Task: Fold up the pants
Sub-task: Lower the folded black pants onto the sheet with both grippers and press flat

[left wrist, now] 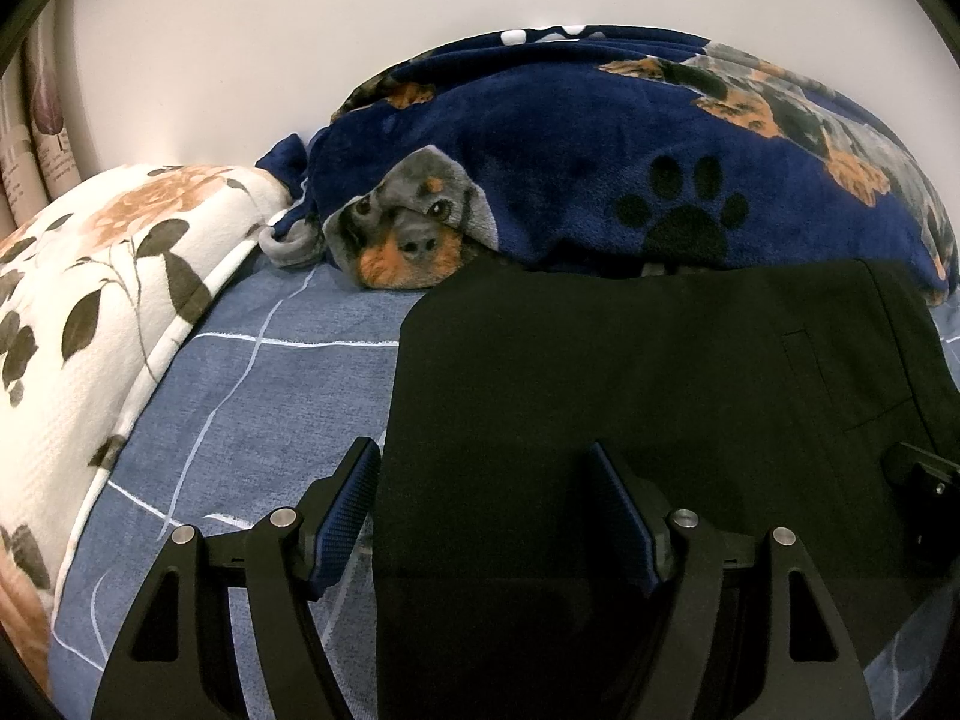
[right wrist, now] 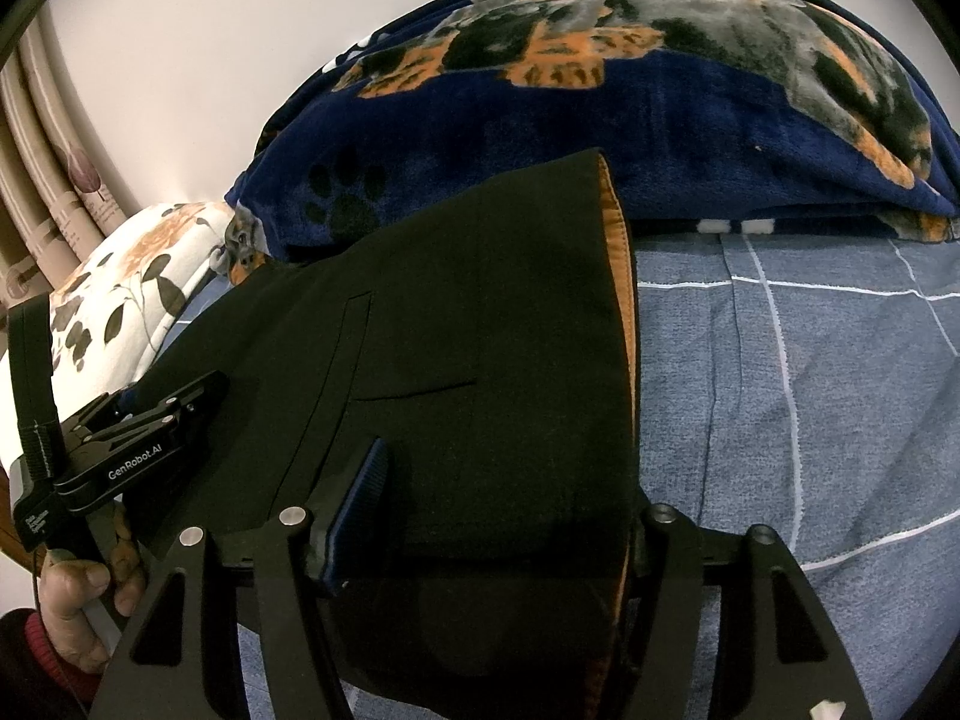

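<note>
Your bed [left wrist: 252, 372] in blue checked sheet carries the dog-print blanket [left wrist: 540, 180] along its far edge. The black pants [left wrist: 630, 396] lie folded beside it. Your left gripper [left wrist: 486, 516] and right gripper [right wrist: 498, 510] both gape wide, straddling the pants' near edge, clamping nothing.

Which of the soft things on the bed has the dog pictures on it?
The navy fleece blanket bunched against the wall, printed with dogs and paw prints. The pillow is floral; the pants are plain black.
</note>
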`<state>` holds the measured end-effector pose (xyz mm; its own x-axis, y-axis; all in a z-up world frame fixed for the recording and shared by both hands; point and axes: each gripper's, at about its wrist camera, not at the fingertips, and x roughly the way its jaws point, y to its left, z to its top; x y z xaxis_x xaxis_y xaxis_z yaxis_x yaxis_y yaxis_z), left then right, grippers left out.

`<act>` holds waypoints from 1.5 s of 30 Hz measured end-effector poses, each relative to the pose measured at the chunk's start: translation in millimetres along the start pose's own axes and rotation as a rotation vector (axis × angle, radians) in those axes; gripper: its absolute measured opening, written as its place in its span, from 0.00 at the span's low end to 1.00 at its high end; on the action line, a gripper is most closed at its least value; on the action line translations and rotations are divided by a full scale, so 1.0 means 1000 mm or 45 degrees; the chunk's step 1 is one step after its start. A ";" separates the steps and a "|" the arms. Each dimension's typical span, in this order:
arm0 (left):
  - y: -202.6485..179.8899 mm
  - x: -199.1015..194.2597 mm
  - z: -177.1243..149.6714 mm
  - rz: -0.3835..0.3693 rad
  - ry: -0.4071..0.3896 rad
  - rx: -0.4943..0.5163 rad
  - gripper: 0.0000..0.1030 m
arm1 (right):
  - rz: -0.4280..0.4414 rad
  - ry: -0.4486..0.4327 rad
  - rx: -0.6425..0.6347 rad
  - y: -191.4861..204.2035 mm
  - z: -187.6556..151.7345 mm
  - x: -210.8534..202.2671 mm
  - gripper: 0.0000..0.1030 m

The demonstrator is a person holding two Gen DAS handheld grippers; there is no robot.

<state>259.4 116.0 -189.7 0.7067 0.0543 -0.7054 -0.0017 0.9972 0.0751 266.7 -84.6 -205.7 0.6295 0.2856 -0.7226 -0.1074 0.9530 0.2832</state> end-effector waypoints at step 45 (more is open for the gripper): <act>0.007 -0.001 0.002 0.010 -0.003 0.006 0.71 | -0.018 0.004 -0.025 -0.004 -0.004 0.002 0.65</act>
<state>259.8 122.6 -186.8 0.7086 0.0617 -0.7029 -0.0038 0.9965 0.0835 265.1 -87.5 -210.9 0.6284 0.2723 -0.7287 -0.1136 0.9588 0.2603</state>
